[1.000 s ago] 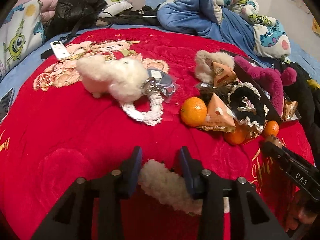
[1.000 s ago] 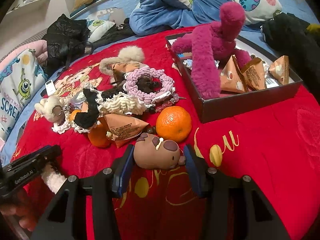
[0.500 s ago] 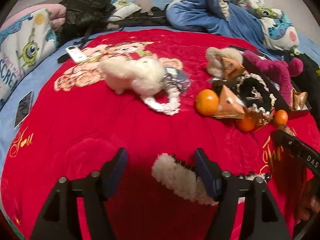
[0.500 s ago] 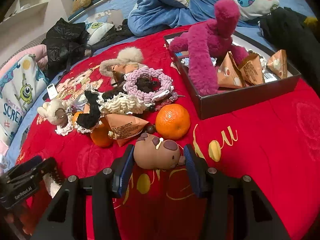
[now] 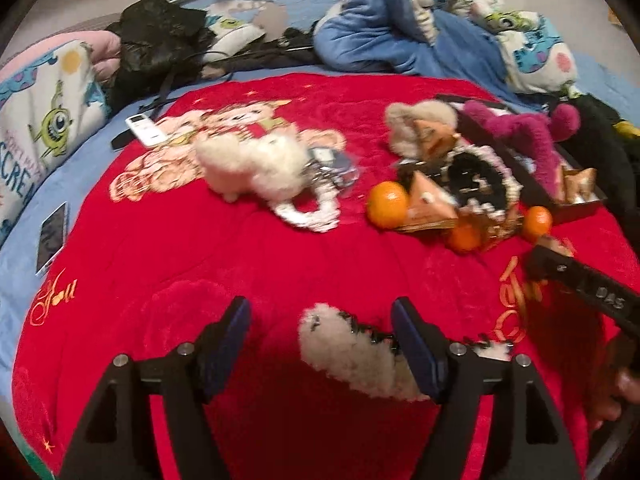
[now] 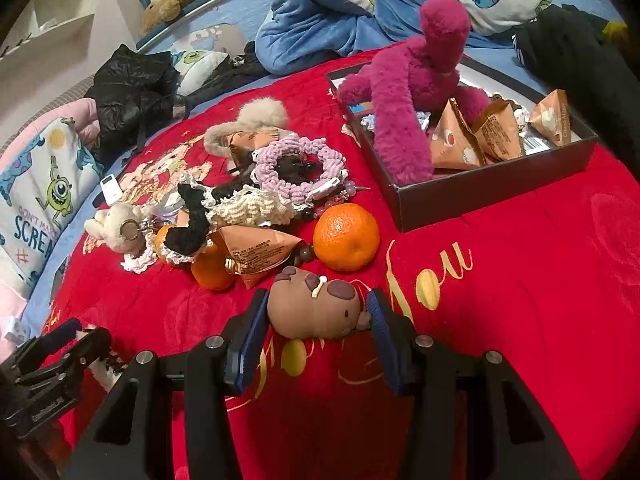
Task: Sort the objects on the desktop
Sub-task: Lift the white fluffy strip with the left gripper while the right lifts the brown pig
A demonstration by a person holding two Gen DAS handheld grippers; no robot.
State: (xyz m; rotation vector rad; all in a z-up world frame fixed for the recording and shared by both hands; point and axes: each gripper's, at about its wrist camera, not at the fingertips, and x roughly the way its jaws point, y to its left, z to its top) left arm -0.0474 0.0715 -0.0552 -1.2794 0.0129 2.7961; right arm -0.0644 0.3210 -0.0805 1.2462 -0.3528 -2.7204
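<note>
- Fingers of the left gripper (image 5: pixel 322 344) stand wide apart and are opening; the fluffy white hair clip (image 5: pixel 352 354) lies on the red blanket (image 5: pixel 200 256) between them, close against the right finger, and the left finger is clear of it.
- Fingers of the right gripper (image 6: pixel 316 314) are clamped on a brown squishy toy (image 6: pixel 314 308), one pad on each side of it, just above the gold lettering on the blanket.
- Just beyond that toy lies an orange (image 6: pixel 346 236), beside a heap of crocheted scrunchies (image 6: pixel 300 168), triangular snack packets (image 6: pixel 260 252), beads and a second orange (image 6: pixel 212 270).
- A black box (image 6: pixel 492 188) stands on the blanket to the right of the heap; it holds a magenta plush toy (image 6: pixel 416 96) and more triangular packets (image 6: pixel 496 132).
- Further left on the blanket sits a white plush keychain (image 5: pixel 256 164) with a white scrunchie (image 5: pixel 312 212) touching it.
- A white remote (image 5: pixel 144 130) rests near the blanket's far left edge, and a phone (image 5: pixel 52 238) lies on the blue sheet beside it.
- In the left wrist view the right gripper shows at the right edge with part of a hand (image 5: pixel 616 396) behind it.
</note>
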